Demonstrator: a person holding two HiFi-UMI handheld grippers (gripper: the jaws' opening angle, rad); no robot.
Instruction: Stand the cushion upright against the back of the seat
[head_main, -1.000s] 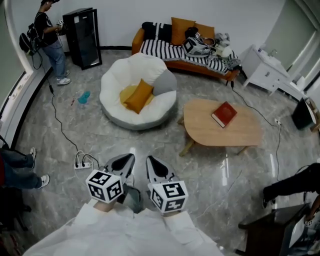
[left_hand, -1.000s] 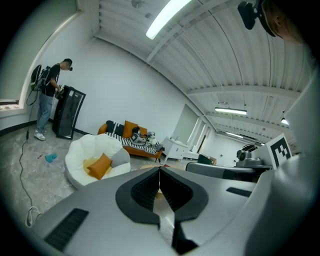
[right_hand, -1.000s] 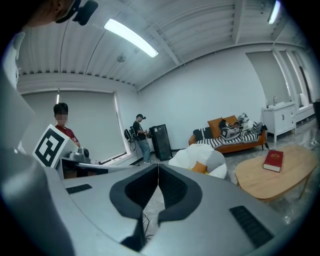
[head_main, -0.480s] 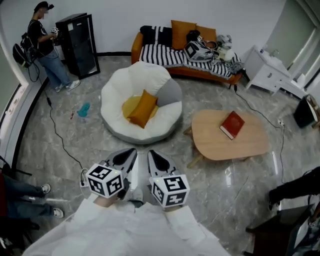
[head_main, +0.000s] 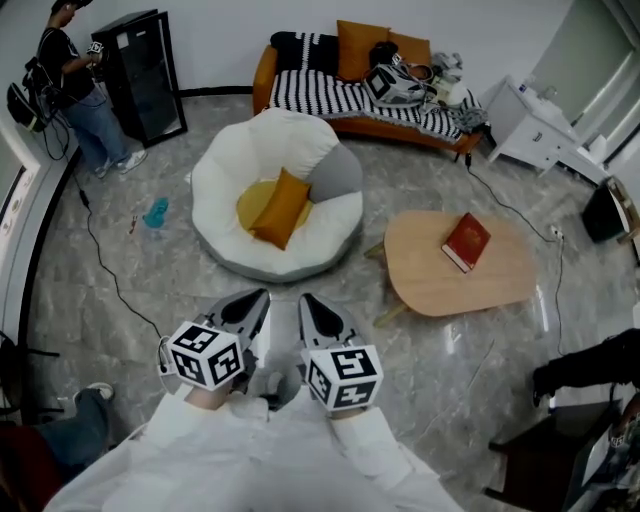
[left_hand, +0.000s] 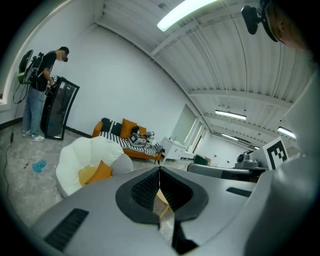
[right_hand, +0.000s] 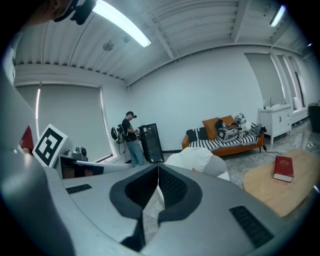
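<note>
An orange cushion (head_main: 279, 208) lies tilted in the hollow of a round white beanbag seat (head_main: 268, 155), beside a grey cushion (head_main: 336, 176); the cushion (left_hand: 98, 172) also shows at the left of the left gripper view. Both grippers are held side by side low in the head view, well short of the seat. My left gripper (head_main: 252, 299) is shut with nothing in it. My right gripper (head_main: 308, 302) has its jaws together and is empty too. The seat (right_hand: 196, 158) shows just past the right jaws.
A low wooden table (head_main: 440, 280) with a red book (head_main: 466, 241) stands right of the seat. An orange sofa (head_main: 363, 100) with a striped throw lines the back wall. A person (head_main: 70, 85) stands by a black cabinet (head_main: 140, 72). A cable (head_main: 105, 260) crosses the floor at left.
The view has closed in on the beanbag seat and table, which now sit nearer and lower in the head view. Both grippers stay shut and side by side. The person at back left shifted.
</note>
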